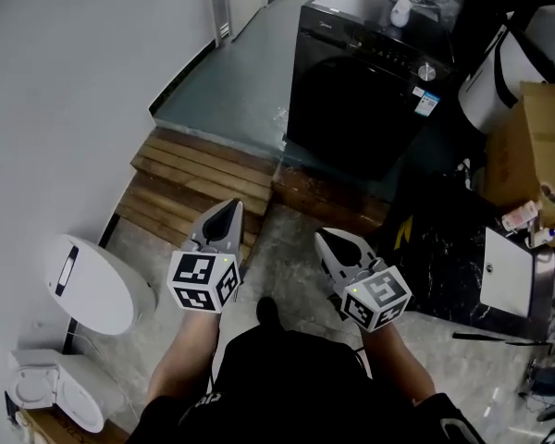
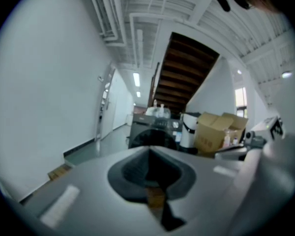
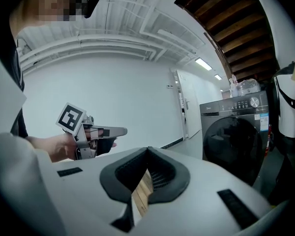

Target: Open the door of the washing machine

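approach stage, i'd say. the black washing machine sits on the raised floor past the wooden steps, its door shut. a cardboard box crowds its right side. the left tool and right tool are well apart from it, both clenched on nothing. next up: climb the steps, unclench one, hook the door's edge.
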The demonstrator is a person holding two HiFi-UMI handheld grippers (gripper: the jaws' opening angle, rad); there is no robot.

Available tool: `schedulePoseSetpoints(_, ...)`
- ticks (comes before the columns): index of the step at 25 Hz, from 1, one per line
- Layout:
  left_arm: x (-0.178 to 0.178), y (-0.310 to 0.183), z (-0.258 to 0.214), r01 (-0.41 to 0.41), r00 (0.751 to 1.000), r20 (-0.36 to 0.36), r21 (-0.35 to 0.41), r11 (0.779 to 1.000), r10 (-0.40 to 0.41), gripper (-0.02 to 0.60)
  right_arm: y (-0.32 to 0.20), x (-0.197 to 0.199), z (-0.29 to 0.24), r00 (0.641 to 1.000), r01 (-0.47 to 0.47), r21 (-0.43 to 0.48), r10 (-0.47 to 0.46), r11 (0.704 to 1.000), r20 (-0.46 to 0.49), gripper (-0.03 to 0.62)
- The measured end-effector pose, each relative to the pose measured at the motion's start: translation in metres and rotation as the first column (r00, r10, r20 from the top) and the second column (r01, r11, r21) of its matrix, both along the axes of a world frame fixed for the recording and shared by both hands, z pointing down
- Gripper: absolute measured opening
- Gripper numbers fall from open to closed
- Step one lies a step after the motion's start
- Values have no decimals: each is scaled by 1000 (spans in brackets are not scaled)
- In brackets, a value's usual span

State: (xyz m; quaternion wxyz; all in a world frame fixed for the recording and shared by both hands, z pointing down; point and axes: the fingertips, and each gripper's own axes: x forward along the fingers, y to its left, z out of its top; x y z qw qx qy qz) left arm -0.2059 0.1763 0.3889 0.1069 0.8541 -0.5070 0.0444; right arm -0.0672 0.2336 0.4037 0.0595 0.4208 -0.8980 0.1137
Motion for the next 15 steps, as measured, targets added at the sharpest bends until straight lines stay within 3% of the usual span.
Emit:
schedulePoseSetpoints(7, -37, -59, -5, -13, 999, 29, 21, 1000, 13, 9, -70, -26, -9, 1000, -31, 23, 31, 999, -3, -6)
schedulePoseSetpoints(15, -54, -122, -28, -9, 1000, 5, 63, 998, 9, 8, -140, -13, -49, 996, -92, 109, 91, 990, 9, -6)
